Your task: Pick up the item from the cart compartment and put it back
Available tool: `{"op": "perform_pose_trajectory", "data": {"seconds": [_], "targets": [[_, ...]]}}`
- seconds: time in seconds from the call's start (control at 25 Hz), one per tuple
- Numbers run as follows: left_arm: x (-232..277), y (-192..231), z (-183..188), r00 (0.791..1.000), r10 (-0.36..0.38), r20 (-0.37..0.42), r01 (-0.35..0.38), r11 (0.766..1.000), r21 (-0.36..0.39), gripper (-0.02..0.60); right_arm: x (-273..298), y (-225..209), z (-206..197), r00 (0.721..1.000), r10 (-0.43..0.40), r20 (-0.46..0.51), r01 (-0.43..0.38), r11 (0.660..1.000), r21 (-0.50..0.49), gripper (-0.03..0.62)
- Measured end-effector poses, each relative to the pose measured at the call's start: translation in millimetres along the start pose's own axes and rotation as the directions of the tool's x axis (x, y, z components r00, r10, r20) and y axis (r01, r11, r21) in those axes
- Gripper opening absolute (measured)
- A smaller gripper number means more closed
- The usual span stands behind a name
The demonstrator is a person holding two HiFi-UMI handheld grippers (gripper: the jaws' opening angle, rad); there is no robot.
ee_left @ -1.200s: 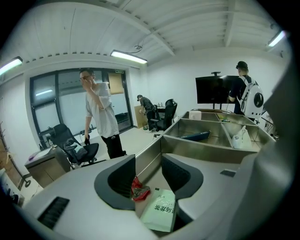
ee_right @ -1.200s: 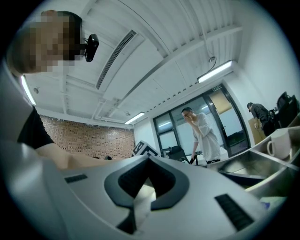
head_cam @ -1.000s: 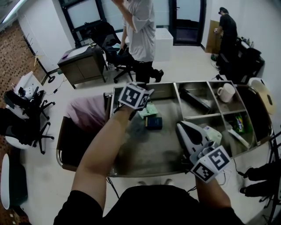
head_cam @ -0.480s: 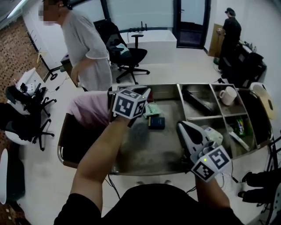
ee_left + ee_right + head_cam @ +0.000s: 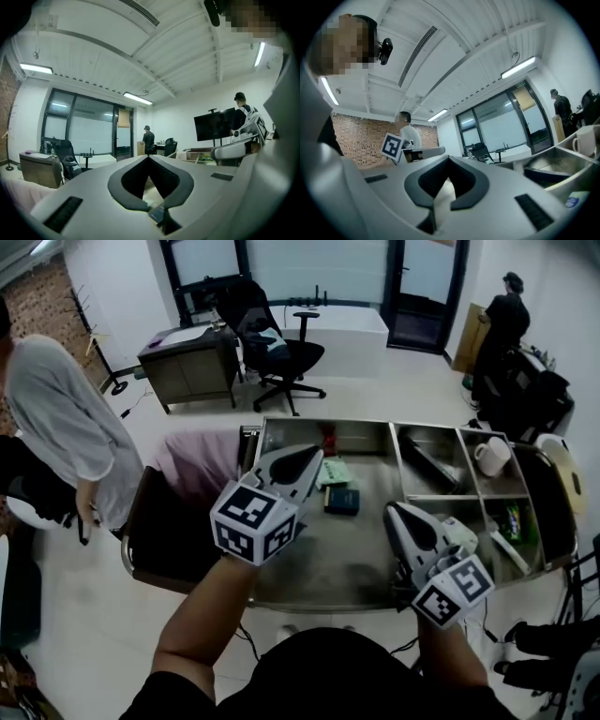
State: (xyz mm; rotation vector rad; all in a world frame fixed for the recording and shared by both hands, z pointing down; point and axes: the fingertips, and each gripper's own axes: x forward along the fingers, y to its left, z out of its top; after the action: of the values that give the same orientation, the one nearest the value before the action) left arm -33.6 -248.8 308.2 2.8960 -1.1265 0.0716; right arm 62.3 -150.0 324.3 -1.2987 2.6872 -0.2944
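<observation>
A steel cart [image 5: 314, 559] with several compartments stands in front of me. In its big left compartment lie a green packet [image 5: 334, 471], a dark blue box [image 5: 342, 501] and a small red thing [image 5: 327, 437]. My left gripper [image 5: 312, 457] [image 5: 148, 157] hangs above the compartment's left side, jaws shut, nothing between them. My right gripper [image 5: 392, 510] [image 5: 449, 158] is low over the cart's front right, also shut and empty. Both point up and away from the cart in the gripper views.
Right compartments hold a long black item [image 5: 429, 463], a white mug [image 5: 491, 456] and a green packet [image 5: 512, 517]. A pink cloth [image 5: 192, 457] hangs at the cart's left end. One person [image 5: 56, 427] stands left, another [image 5: 506, 324] far right. An office chair [image 5: 281, 352] stands behind.
My left gripper has drawn back from over the green packet toward me and risen. The person in grey has walked from behind the cart to the left. The right gripper barely moved.
</observation>
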Motion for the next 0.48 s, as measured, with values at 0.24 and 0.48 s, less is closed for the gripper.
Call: {"op": "perform_pose_trajectory", "data": {"seconds": [0.24,0.48], "targets": [[-46,-20,5,0.996,0.023,0.082,-0.018,0.998,-0.057,0.0,-1,6,-1,1.0,0.004,-0.009,-0.004,1.0,-0.026,0.02],[-92,-37,-3,0.987,0.09,0.131,-0.084,0.995,-0.054,0.0,-5,11,-5,1.0,-0.008,-0.02,0.007,0.999,-0.054,0.019]]}}
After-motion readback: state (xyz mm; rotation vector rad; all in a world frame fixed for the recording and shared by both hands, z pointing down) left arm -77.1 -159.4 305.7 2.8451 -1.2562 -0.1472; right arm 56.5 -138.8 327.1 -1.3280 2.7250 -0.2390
